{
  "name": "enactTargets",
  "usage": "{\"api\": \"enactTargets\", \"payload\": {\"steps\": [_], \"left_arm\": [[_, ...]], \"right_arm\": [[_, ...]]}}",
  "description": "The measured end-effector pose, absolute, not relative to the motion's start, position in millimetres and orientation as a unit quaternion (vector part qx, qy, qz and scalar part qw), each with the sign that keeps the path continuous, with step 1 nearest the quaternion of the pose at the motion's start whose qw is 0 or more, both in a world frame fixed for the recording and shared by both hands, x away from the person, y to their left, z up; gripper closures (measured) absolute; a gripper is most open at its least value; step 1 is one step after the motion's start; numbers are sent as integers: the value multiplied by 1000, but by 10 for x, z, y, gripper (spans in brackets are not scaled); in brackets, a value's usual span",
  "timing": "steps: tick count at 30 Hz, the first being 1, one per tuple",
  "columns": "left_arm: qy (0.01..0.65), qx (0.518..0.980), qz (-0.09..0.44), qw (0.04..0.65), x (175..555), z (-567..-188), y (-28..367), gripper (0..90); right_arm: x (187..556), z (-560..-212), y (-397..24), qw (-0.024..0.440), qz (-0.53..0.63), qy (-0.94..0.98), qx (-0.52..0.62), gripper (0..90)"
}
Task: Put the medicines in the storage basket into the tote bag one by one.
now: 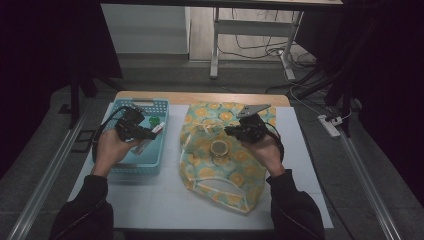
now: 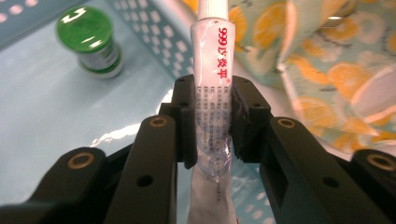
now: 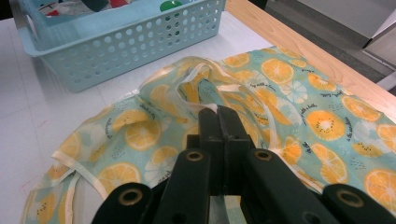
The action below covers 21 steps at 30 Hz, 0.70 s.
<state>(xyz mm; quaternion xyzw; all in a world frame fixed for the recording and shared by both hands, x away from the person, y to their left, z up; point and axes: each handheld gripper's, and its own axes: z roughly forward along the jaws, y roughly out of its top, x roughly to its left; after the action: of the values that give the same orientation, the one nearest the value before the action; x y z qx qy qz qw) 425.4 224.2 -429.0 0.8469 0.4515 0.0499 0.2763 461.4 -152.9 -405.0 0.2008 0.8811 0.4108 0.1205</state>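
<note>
Left hand-held gripper (image 2: 212, 116): clamped on a white ointment tube (image 2: 212, 84), pads pressing its two sides about mid-length; capped end pointing away past the jaws, crimped flat end trailing back between them.
Ointment tube: red print along the side, lifted above the floor of the light blue basket (image 1: 152, 107), near the basket's right wall.
Green-capped bottle (image 2: 91, 44): upright on the basket floor, apart from the tube, up and left of it in the left gripper view.
Right hand-held gripper (image 3: 219, 114): jaws fully together, pinching a pale edge strip of the orange-slice-print bag (image 3: 299, 102) at the tips.
Bag: teal fabric with orange slices, spread on the white table (image 1: 300, 145) just right of the basket; mouth edge raised where the right jaws hold it.
Round lidded jar (image 1: 219, 148): resting on the bag, left of the right hand (image 1: 267, 152).
Left hand (image 1: 111, 150): over the basket's near left part.
</note>
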Motion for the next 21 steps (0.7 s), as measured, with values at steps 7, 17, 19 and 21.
{"api": "enactTargets", "payload": {"steps": [7,17,19,21], "left_arm": [[429,856,42,285,4215,-4240,2039,727],[395,870,20,295,4171,-4238,1744,727],[391,871,17,296,4162,-4247,1701,727],[386,873,12,298,4153,-4257,1652,727]], "right_arm": [[4613,-4048,-1532,122,413,880,202,900],[4616,-4047,-1535,122,413,880,202,900],[4615,-4048,-1534,123,413,880,202,900],[4615,-4049,-1532,123,413,880,202,900]]}}
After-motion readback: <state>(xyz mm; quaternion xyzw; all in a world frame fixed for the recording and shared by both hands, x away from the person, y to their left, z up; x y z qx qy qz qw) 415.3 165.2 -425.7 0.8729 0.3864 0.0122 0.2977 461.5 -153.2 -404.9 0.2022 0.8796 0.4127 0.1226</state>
